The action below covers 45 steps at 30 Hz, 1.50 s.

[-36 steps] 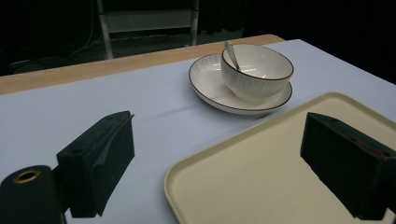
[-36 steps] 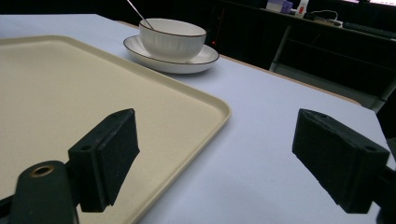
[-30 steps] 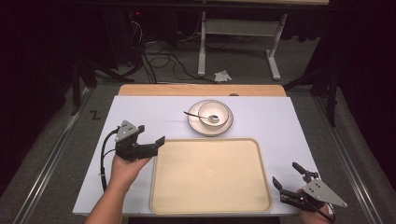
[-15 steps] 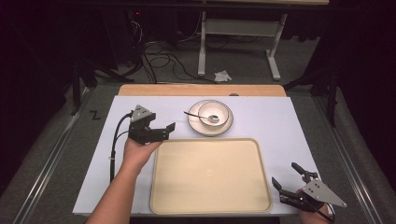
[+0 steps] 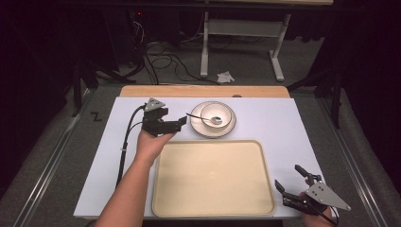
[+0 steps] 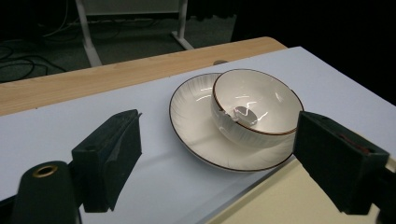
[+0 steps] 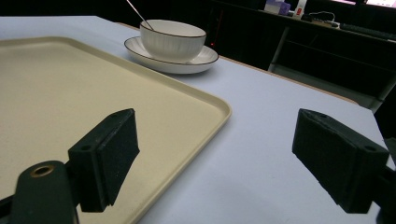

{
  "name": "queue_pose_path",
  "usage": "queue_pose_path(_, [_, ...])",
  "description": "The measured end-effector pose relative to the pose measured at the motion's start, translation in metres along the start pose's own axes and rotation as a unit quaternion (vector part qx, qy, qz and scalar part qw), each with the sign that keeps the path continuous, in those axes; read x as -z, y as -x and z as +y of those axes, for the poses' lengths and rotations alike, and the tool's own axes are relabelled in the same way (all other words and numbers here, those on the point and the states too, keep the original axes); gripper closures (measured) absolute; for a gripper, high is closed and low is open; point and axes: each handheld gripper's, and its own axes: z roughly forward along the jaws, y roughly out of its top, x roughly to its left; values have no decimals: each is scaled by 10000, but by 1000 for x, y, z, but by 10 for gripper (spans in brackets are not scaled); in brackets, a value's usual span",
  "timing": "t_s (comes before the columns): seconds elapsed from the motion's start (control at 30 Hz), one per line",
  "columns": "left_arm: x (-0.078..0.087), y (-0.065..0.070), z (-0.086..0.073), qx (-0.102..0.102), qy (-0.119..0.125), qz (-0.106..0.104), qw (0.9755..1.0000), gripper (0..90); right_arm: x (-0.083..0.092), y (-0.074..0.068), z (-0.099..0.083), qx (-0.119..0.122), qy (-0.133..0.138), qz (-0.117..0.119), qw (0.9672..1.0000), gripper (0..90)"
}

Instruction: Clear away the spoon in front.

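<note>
Right gripper point(image 5: 295, 187) at near right table corner, jaws wide apart, nothing between them, just beside tray's right rim. Large rectangular cream plastic tray point(image 5: 213, 210) in near centre, bare inside. Left gripper point(image 5: 180, 123) beyond tray's far left corner, jaws spread wide, gripping nothing, pointed at dishes. White dark-rimmed ceramic bowl point(image 6: 261, 95) sits on matching white saucer point(image 6: 189, 119), off-centre toward right. Metal spoon point(image 5: 204, 118) rests in bowl, handle leaning out left.
</note>
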Motion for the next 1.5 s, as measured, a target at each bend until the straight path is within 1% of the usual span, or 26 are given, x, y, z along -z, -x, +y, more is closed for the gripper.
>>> queue_pose_path(0.13, [-11, 1, 6, 84, -68, -90, 9999, 178, 1, 1, 0, -27, 46, 9, 10000, 154])
queue_pose_path(0.2, [-16, -1, 8, 219, -49, -136, 9997, 199, 2, 2, -1, -42, 31, -13, 10000, 154])
queue_pose_path(0.27, [-21, -2, 8, 295, -77, -136, 9994, 217, 2, 2, -1, -69, 45, -11, 10000, 155])
queue_pose_path(0.33, [-26, -4, 9, 422, -136, -114, 9990, 238, 2, 3, -1, -77, 36, -25, 10000, 154])
queue_pose_path(0.43, [-32, -7, 8, 584, -207, -165, 9979, 284, 2, 3, -1, -88, 30, -24, 10000, 155])
queue_pose_path(0.47, [-34, -8, 8, 653, -262, -198, 9973, 311, 2, 3, -1, -85, 29, -25, 10000, 155])
queue_pose_path(0.53, [-37, -9, 8, 789, -313, -261, 9961, 321, 2, 3, -1, -57, 34, -20, 10000, 155])
queue_pose_path(0.6, [-38, -11, 9, 958, -344, -310, 9943, 348, 2, 3, -1, -97, 57, -16, 9999, 155])
queue_pose_path(0.63, [-43, -6, 9, 1398, -44, -276, 9898, 365, 2, 3, -1, -88, 51, -29, 9999, 154])
queue_pose_path(0.67, [-44, -6, 10, 1485, -34, -283, 9885, 390, 2, 3, -1, -80, 57, -23, 9999, 155])
queue_pose_path(0.73, [-44, -6, 10, 1473, -140, -237, 9887, 431, 2, 3, -1, -82, 52, -26, 9999, 154])
queue_pose_path(0.77, [-45, -5, 10, 1521, -132, -227, 9880, 456, 2, 3, -1, -94, 43, -36, 9999, 155])
queue_pose_path(0.8, [-46, -5, 9, 1570, -172, -270, 9871, 477, 2, 3, -1, -93, 43, -32, 9999, 154])
queue_pose_path(0.83, [-46, -6, 9, 1574, -207, -284, 9869, 494, 3, 3, -1, -80, 32, -25, 10000, 154])
queue_pose_path(0.87, [-47, -5, 9, 1564, -234, -296, 9870, 538, 3, 3, -1, -38, 54, -22, 10000, 154])
queue_pose_path(0.93, [-47, -5, 9, 1529, -316, -355, 9871, 552, 3, 3, -1, -40, 54, -23, 10000, 155])
queue_pose_path(1.0, [-48, -4, 9, 1523, -381, -355, 9870, 595, 3, 3, -1, -54, 48, -33, 10000, 155])
queue_pose_path(1.03, [-47, -7, 9, 1326, -595, -378, 9887, 616, 3, 3, -1, -52, 36, -43, 10000, 155])
queue_pose_path(1.07, [-48, -6, 9, 1342, -625, -388, 9882, 634, 3, 3, -1, -69, 30, -39, 10000, 154])
queue_pose_path(1.1, [-49, -6, 9, 1365, -629, -402, 9878, 643, 3, 3, -1, -69, 26, -38, 10000, 154])
queue_pose_path(1.13, [-50, -6, 9, 1388, -636, -412, 9874, 676, 3, 3, -1, -64, 28, -33, 10000, 155])
queue_pose_path(1.17, [-50, -5, 9, 1392, -650, -401, 9873, 676, 3, 3, -1, -64, 28, -33, 10000, 155])
queue_pose_path(1.2, [-50, -5, 9, 1403, -663, -415, 9870, 710, 3, 3, -1, -40, 47, -25, 10000, 155])
queue_pose_path(1.23, [-51, -4, 9, 1428, -664, -430, 9866, 710, 3, 3, -1, -40, 47, -25, 10000, 155])
queue_pose_path(1.3, [-51, -3, 9, 1406, -689, -423, 9868, 756, 4, 3, -2, -104, 41, -41, 9999, 155])
queue_pose_path(1.5, [-50, -1, 11, 1365, -689, -377, 9875, 856, 4, 4, -1, -94, 47, -41, 9999, 154])
